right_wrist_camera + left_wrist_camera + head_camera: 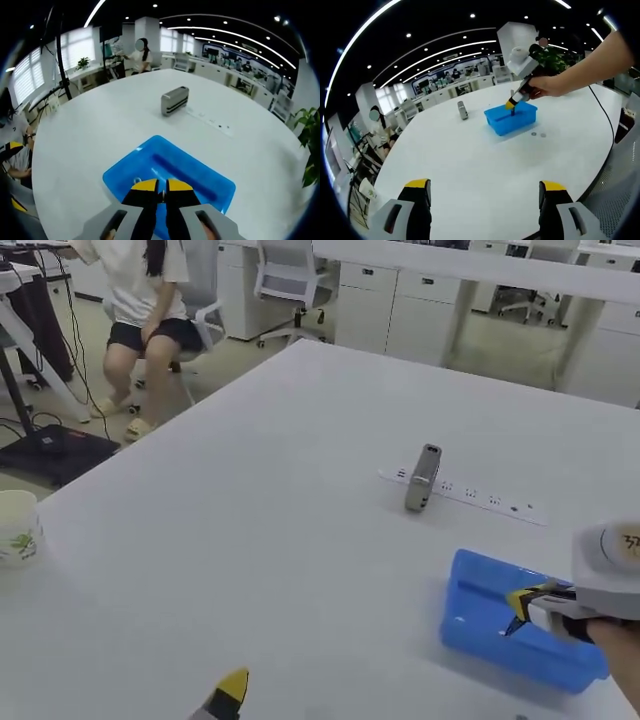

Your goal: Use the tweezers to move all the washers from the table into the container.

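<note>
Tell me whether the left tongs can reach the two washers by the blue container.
Likely yes: bare white tabletop lies between the open left tongs and the two small metal washers.

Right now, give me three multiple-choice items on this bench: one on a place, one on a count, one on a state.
1. Where does the right claw hold the tweezers?
A. over the blue container
B. over the power strip
C. beside the cup

2. How many washers lie on the table by the container?
A. none
B. two
C. six

3. How is the left claw?
A. shut on a washer
B. shut on a cup
C. open

Answers:
1 A, its yellow tips sit above the blue walls.
2 B, the left gripper view shows two small discs beside it.
3 C, its jaws stand wide apart.
</note>
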Available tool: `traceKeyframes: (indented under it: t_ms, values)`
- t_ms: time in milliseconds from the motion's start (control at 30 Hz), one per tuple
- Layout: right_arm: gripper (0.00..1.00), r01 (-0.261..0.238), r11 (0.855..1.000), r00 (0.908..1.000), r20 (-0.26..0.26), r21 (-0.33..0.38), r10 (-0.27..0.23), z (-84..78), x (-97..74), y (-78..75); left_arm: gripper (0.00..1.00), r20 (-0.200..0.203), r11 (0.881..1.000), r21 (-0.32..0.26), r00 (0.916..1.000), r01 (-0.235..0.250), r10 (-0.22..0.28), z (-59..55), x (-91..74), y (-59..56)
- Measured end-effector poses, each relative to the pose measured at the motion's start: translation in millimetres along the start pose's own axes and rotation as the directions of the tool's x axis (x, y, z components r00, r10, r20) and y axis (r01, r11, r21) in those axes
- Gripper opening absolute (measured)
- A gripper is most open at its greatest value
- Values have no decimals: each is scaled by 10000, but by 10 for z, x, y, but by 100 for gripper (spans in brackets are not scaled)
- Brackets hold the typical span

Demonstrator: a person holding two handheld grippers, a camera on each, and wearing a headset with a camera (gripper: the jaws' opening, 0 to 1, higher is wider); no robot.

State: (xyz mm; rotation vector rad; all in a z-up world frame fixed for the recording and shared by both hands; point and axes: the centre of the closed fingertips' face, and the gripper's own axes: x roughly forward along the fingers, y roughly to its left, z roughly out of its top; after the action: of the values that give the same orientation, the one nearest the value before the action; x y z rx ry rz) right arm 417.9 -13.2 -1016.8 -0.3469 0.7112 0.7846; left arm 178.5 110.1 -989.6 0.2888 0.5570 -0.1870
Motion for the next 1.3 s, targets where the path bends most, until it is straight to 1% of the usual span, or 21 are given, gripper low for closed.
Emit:
traceKeyframes:
  t_ms: [33, 67, 100, 233, 367, 433, 567, 733, 833, 900, 967, 1033, 1133, 1233, 1300]
  values:
    - [1, -5, 10000, 10000, -46, -28, 5, -12, 8, 3, 91, -1, 10000, -15, 10000, -5, 5, 0, -1, 2]
    - [1, 3, 10000, 10000, 36, -42, -3, -2, 3, 4, 91, -4, 10000, -18, 10000, -17, 17, 0, -1, 4]
    - [1, -36, 10000, 10000, -23, -27, 36, -5, 7, 13, 91, 2, 10000, -23, 10000, -40, 40, 0, -2, 9]
    - [2, -17, 9993, 10000, 6, -376, 17, 6, 15, 5, 91, -23, 9999, -27, 9999, -101, 101, -3, -3, 19]
    - [2, -99, 9997, 9999, -125, -207, 96, 9, 17, -5, 91, -23, 9998, -74, 9998, -176, 176, -2, -4, 34]
    - [2, -80, 9999, 9999, -89, -150, 79, 9, -5, -10, 91, -10, 9998, -92, 9998, -184, 184, -1, -6, 36]
    - [2, -146, 9998, 9997, 188, 146, 143, 80, -122, -1, 91, 47, 9998, -40, 9998, -186, 186, 12, -9, 31]
    - [2, -176, 9998, 9984, 534, 82, 171, 180, -320, 29, 91, 191, 9998, -53, 9997, -181, 182, 35, -15, 29]
    - [2, -356, 9991, 9961, 819, 251, 334, 250, -464, 81, 91, 241, 9998, -53, 9996, -177, 179, 40, -19, 28]
    - [2, -506, 9983, 9947, 905, 276, 479, 270, -541, 134, 91, 293, 9998, -31, 9994, -184, 184, 48, -23, 27]
    - [2, -571, 9981, 9939, 954, 249, 544, 275, -587, 168, 91, 326, 9998, -27, 9993, -192, 193, 53, -24, 28]
    - [2, -701, 9973, 9926, 1007, 205, 677, 267, -669, 240, 91, 366, 9998, -46, 9991, -204, 206, 58, -24, 33]
    - [2, -830, 9965, 9914, 1028, 123, 813, 246, -743, 326, 91, 420, 9998, -73, 9989, -202, 205, 66, -25, 35]
    - [2, -907, 9958, 9908, 1020, 80, 894, 201, -772, 377, 91, 480, 9998, -39, 9986, -198, 200, 76, -26, 34]
    - [2, -976, 9951, 9911, 927, 142, 959, 147, -757, 370, 91, 494, 9998, -42, 9986, -202, 204, 78, -27, 36]
